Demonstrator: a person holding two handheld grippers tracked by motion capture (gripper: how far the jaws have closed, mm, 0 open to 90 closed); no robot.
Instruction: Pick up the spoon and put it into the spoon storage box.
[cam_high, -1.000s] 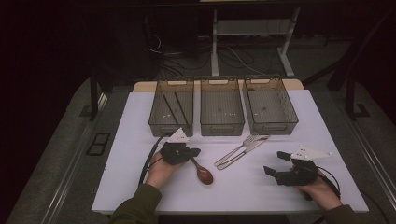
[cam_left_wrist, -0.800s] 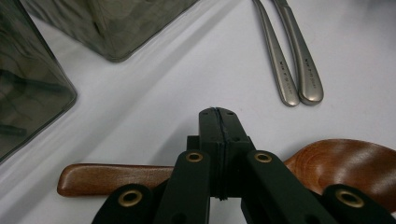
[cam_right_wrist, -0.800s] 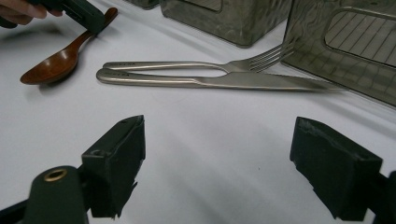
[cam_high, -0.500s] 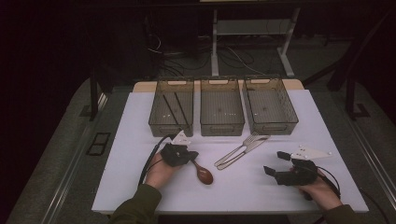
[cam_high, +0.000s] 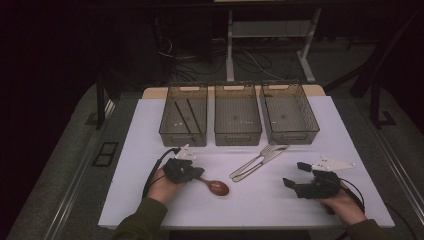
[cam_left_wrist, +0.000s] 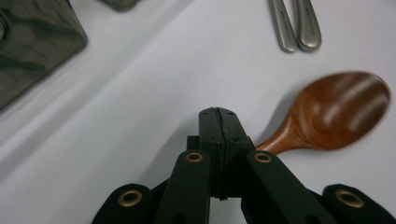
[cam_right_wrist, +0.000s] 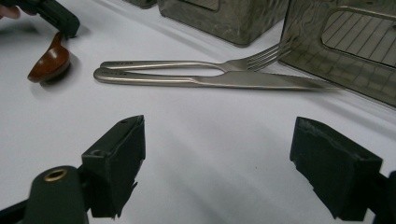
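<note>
The left gripper (cam_high: 192, 172) lies low, jaws together beside the wooden spoon's (cam_high: 215, 186) handle (not clamping it); the right gripper (cam_high: 296, 176) rests gaping.

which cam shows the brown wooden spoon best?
Left gripper view: the brown wooden spoon is close, its bowl large. High view shows it small on the white table; right gripper view catches it far off at the edge.

High view overhead; both close tong views share spoon (cam_left_wrist: 336, 112).
</note>
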